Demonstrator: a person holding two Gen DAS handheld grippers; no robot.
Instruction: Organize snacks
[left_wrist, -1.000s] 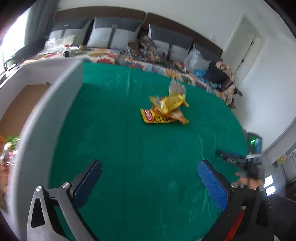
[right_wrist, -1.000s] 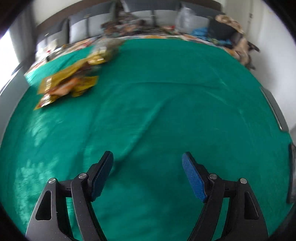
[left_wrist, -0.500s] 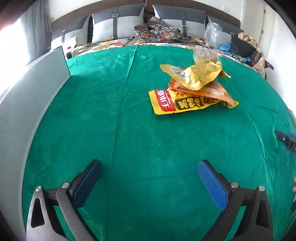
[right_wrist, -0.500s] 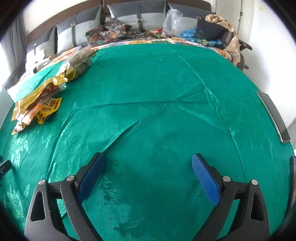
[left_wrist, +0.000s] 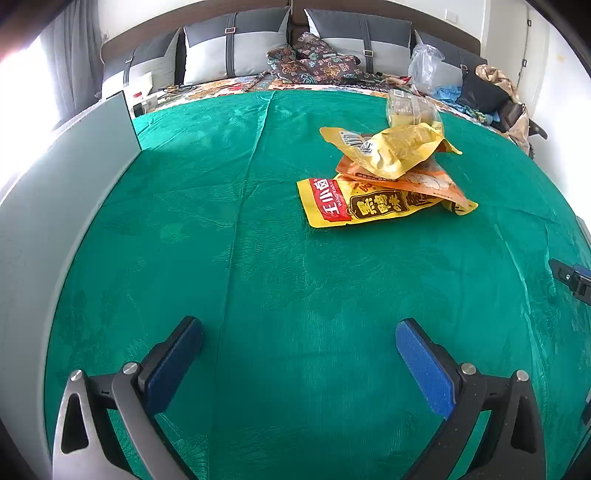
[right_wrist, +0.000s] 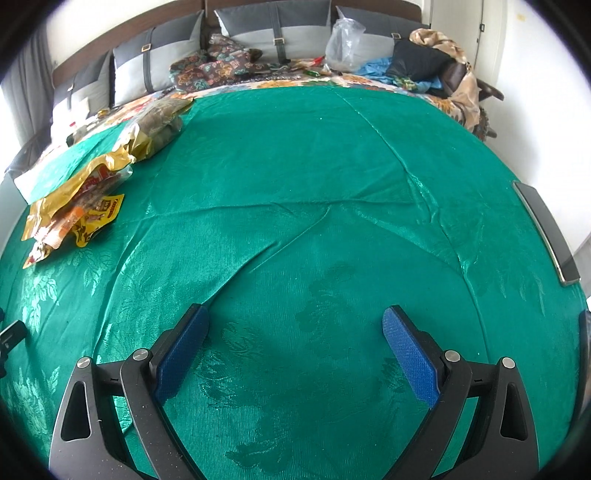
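Left gripper (left_wrist: 299, 334): released, jaws spread wide, nothing between the blue pads (left_wrist: 424, 371); it hovers over bare green cloth (left_wrist: 258, 258).

Right gripper (right_wrist: 295, 330): likewise released, jaws wide apart and holding nothing, above a creased stretch of the same cloth.

Snack pile (left_wrist: 388, 173): ahead of the left gripper and off to its right, well apart from the fingertips; from the right gripper it sits far ahead on the left.

Bottom packet (left_wrist: 354, 206): yellow with a red panel (printed in Chinese characters), flat on the cloth, the one nearest the left gripper.

Orange packet (left_wrist: 413, 179): lying across the bottom packet, partly covering it.

Top yellow pouch (left_wrist: 395, 147): crumpled, barcode side up, resting on the orange packet.

Clear pack (left_wrist: 410, 109): just behind the pile, farthest from the left gripper; whether it touches the pouch I cannot tell.

Grey panel (left_wrist: 55, 221): upright along the left side of the left gripper, at the cloth's edge.

Dark flat device (right_wrist: 545, 230): at the cloth's edge, ahead and right of the right gripper.

Cushions (left_wrist: 236, 48): grey, in a row far beyond both grippers.
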